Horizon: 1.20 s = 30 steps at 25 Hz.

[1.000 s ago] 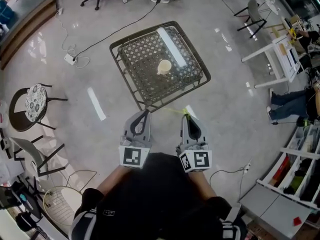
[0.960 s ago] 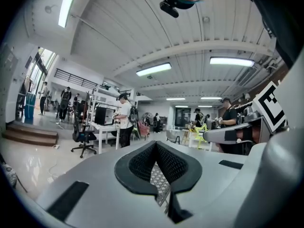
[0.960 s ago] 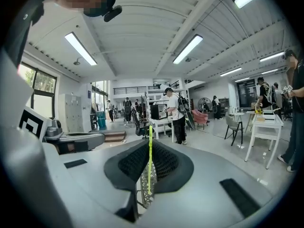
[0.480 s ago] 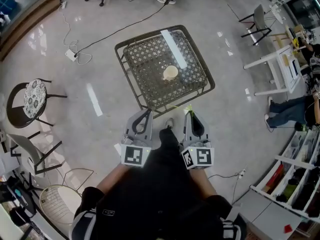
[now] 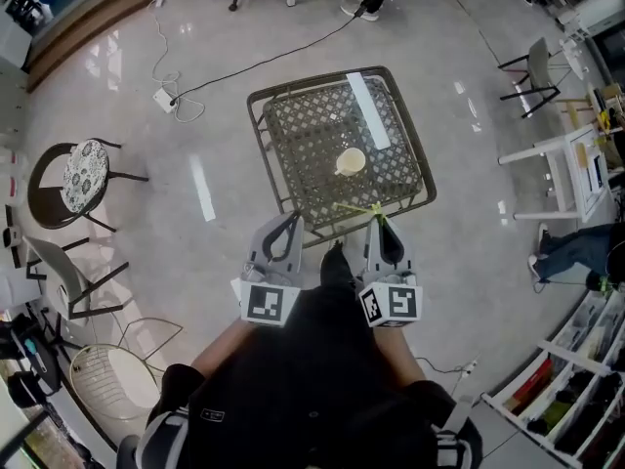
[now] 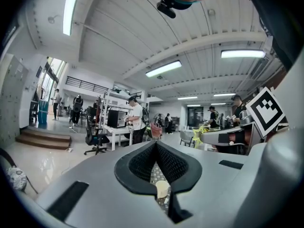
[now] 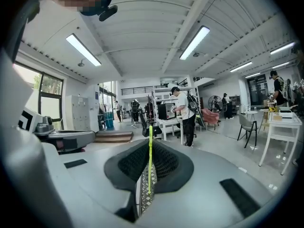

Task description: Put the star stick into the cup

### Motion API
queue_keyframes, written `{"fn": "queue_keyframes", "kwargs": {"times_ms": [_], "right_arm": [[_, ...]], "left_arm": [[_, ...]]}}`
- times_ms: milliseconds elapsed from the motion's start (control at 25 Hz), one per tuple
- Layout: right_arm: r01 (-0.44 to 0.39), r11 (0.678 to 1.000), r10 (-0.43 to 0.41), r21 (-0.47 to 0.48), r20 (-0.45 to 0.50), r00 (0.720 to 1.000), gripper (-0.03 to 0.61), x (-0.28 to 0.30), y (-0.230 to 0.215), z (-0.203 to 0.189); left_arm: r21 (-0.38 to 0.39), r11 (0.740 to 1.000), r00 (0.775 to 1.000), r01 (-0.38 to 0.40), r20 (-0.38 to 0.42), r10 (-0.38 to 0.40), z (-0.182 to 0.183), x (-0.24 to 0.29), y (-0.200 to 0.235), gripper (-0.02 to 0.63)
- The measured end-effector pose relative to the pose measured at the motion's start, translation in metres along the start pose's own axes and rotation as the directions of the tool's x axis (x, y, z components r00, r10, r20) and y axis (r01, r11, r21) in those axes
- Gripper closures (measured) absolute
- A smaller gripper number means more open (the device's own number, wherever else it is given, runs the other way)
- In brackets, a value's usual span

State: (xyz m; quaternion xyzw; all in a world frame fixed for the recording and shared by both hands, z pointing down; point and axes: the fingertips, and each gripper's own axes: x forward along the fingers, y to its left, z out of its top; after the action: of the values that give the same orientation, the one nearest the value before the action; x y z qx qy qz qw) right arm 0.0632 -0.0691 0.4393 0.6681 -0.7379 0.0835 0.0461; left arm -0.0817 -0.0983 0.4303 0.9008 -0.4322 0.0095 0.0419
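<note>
A cream cup (image 5: 350, 161) stands upright near the middle of a dark wire-mesh table (image 5: 293, 130). My right gripper (image 5: 380, 224) is shut on a thin yellow-green star stick (image 5: 357, 209), whose tip reaches over the table's near edge, short of the cup. In the right gripper view the stick (image 7: 150, 160) runs upright between the pads of the right gripper (image 7: 150, 144). My left gripper (image 5: 290, 222) is shut with nothing in it, just before the table's near edge. Through the left gripper (image 6: 156, 145) the cup (image 6: 162, 189) shows small and low on the mesh.
A round patterned stool (image 5: 83, 172) and wire chairs (image 5: 109, 377) stand at the left. A power strip with cable (image 5: 165, 99) lies beyond the table. White desks (image 5: 576, 169) and shelves (image 5: 571, 389) line the right. People stand at desks (image 7: 183, 115) in the distance.
The table and cup have come closer to both grippers as the person walked forward. The stick's tip is now over the table's near edge. Both grippers stay shut.
</note>
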Motion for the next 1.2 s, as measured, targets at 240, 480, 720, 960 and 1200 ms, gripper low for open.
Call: {"fn": "queue_keyframes", "kwargs": {"times_ms": [240, 480, 720, 960, 1200], "right_arm": [[-0.041, 0.999, 0.041, 0.006, -0.009, 0.999, 0.557, 0.033, -0.028, -0.001], [-0.06, 0.998, 0.06, 0.019, -0.031, 0.998, 0.557, 0.063, -0.064, -0.01], [-0.072, 0.997, 0.074, 0.027, -0.052, 0.996, 0.557, 0.097, -0.098, -0.033], [-0.088, 0.995, 0.093, 0.049, -0.09, 0.992, 0.557, 0.129, -0.124, -0.062], [-0.099, 0.993, 0.107, 0.066, -0.144, 0.984, 0.557, 0.159, -0.144, -0.106]], "left_arm": [[0.013, 0.998, 0.998, -0.053, -0.015, 0.054, 0.002, 0.03, 0.003, 0.598], [0.034, 0.996, 0.996, -0.085, -0.021, 0.085, 0.006, 0.067, -0.005, 0.598], [0.056, 0.993, 0.994, -0.103, -0.028, 0.105, 0.007, 0.1, -0.014, 0.598], [0.053, 0.991, 0.991, -0.126, -0.046, 0.129, 0.005, 0.129, -0.023, 0.598], [0.051, 0.987, 0.986, -0.149, -0.061, 0.152, -0.002, 0.149, -0.032, 0.598]]}}
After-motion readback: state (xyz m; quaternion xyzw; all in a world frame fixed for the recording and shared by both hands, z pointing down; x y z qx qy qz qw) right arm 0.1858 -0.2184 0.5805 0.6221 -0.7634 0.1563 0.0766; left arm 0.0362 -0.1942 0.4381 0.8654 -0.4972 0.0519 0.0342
